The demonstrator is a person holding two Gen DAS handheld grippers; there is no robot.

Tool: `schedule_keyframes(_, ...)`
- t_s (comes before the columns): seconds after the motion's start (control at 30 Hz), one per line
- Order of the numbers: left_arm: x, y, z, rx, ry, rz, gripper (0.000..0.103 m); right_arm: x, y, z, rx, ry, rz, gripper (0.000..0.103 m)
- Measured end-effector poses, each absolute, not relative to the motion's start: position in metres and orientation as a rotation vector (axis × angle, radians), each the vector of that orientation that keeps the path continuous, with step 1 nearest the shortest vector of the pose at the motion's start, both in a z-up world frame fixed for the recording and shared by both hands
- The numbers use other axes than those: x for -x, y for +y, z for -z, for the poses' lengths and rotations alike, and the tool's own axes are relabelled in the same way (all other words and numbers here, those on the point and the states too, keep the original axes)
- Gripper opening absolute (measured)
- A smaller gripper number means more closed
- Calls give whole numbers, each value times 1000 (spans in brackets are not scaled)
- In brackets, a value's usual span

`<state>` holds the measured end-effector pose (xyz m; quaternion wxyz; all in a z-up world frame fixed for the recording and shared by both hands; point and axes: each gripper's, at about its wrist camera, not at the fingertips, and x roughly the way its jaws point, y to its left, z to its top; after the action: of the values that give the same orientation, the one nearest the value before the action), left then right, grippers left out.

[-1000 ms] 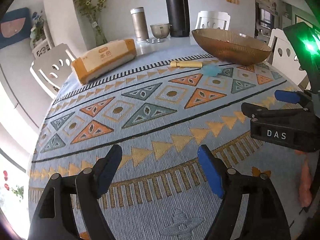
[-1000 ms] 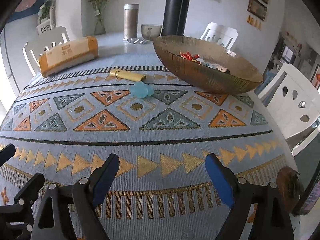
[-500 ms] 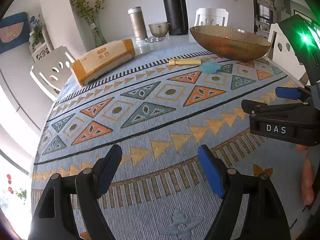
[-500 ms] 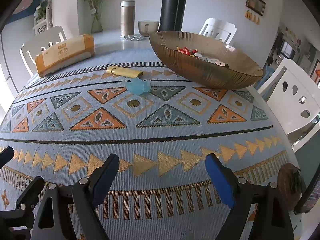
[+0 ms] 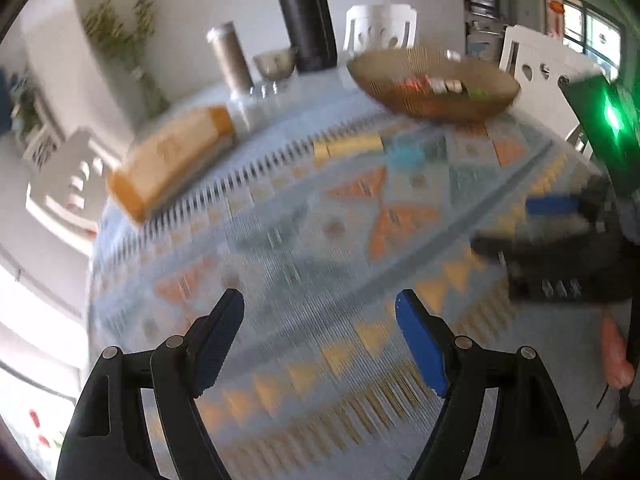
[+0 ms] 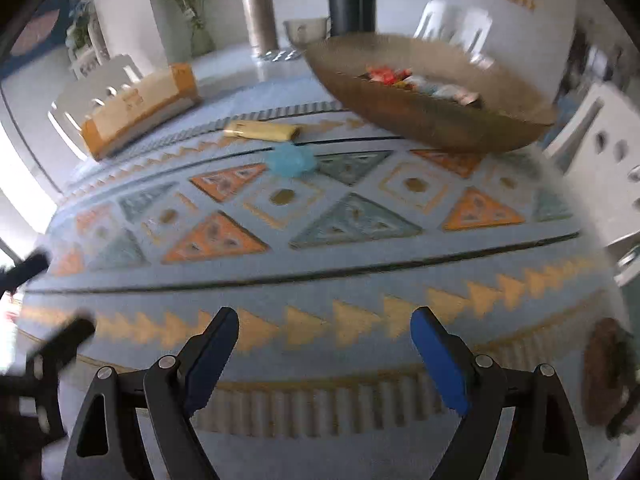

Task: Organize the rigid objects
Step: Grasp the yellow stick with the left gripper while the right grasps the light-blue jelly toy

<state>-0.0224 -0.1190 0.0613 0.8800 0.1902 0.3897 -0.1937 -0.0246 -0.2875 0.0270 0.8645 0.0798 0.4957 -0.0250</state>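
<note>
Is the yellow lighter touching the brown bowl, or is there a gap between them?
Apart. The right wrist view shows a strip of tablecloth between the yellow lighter and the brown bowl.

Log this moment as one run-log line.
left gripper: open, empty | right gripper: open, empty | yellow lighter and blue piece: on tablecloth, beside bowl | frames motion-blurred

- The bowl (image 6: 432,120) sits on the table (image 6: 320,288) near its far right edge, with small things (image 6: 416,80) in it.
- The lighter (image 6: 262,130) lies just left of the bowl.
- The box (image 6: 136,110) lies near the far left edge.
</note>
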Motion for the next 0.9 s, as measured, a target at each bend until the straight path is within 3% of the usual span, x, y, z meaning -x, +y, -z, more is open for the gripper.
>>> schedule_keyframes(0.17,-63,-125,-73,-361,822,512,77,-17,-286,-43,-190,1036,-12,86)
schedule_keyframes(0.27,-107,-134,-59,-339,848,575,77,-44,-285,-39,-167,1029,0,71)
schedule_keyframes(0.53,-166,-176,-24,-426,848,780,77,-81,-290,-16,-166,1001,16,62)
schedule_keyframes(0.67,-172,-194,-8,-486,853,871,78,-83,-283,-16,-100,966,32,34)
schedule_keyframes(0.9,-161,-215,-11,-559,803,932,77,-75,-308,-17,-224,956,22,34)
